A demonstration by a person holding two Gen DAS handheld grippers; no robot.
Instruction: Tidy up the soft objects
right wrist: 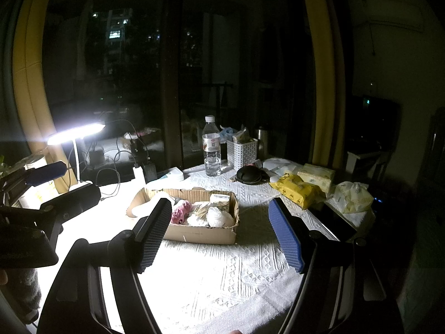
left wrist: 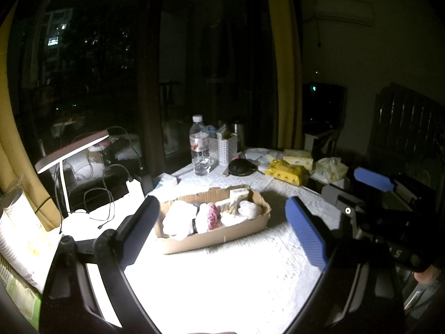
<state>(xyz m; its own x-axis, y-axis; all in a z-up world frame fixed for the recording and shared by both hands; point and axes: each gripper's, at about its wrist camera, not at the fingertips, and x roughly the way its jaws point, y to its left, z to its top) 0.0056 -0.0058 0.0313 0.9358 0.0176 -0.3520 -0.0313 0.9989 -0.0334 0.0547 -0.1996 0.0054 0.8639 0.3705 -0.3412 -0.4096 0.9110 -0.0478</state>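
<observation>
Cardboard box (left wrist: 212, 220) sits out ahead of both my grippers on the white knitted tablecloth (left wrist: 222, 278), and it's packed with the soft stuff: a white bundle (left wrist: 179, 218) at the left end, a pink knitted thing (left wrist: 212, 217) in the middle, and another white wad (left wrist: 250, 208) toward the right. From the left wrist camera the box is framed between the two fingers, well apart from the tips. My left gripper (left wrist: 222, 231) is spread wide with nothing in it.

Same deal on the right wrist camera: the right gripper (right wrist: 219, 231) is wide open and holding nothing, and the box (right wrist: 194, 233) lies just past its left finger, which partly covers the pink thing (right wrist: 180, 211). The white wad (right wrist: 219, 217) sits in the near right corner from this side.

Behind the box there's a water bottle (right wrist: 212, 146), a white slotted basket (right wrist: 241, 153), and a black round thing (right wrist: 249, 174) I can't identify. Off to the right are a yellow wipes pack (right wrist: 296, 190) and a tissue pack (right wrist: 317, 175). A desk lamp (right wrist: 76, 135) glares on the left and blows out the near cloth.
</observation>
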